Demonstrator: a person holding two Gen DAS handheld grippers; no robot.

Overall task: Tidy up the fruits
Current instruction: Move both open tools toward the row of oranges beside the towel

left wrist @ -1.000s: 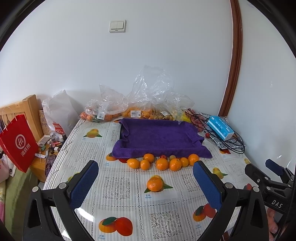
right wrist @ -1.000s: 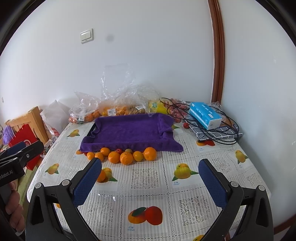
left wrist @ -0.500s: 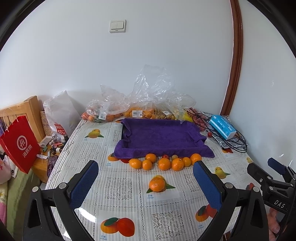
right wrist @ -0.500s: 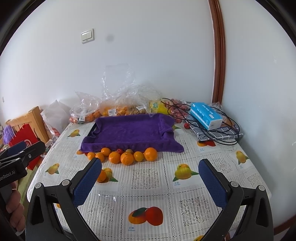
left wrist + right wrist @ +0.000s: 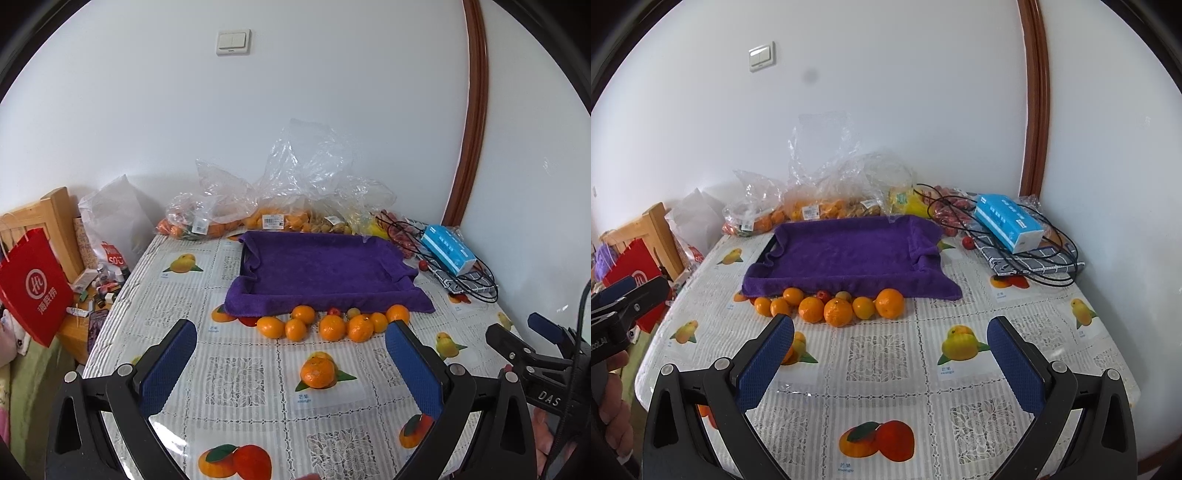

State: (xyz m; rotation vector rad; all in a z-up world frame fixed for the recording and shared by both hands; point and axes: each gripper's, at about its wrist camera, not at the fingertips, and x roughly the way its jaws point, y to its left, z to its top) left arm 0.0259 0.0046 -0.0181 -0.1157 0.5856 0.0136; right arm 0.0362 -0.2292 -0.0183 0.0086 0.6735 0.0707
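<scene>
Hovering wide open and empty, the left gripper (image 5: 291, 363) frames the row of oranges (image 5: 332, 325) at centre frame, just before the purple-lined tray (image 5: 321, 269); the right gripper (image 5: 890, 356), equally spread and empty, sees them upper left (image 5: 831, 308), so neither looks clearly nearer.

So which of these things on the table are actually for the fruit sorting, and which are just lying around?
For the job:
loose oranges
small red fruit
purple towel-lined tray

Just lying about:
bagged fruit
blue box
black cable
red paper bag
</scene>
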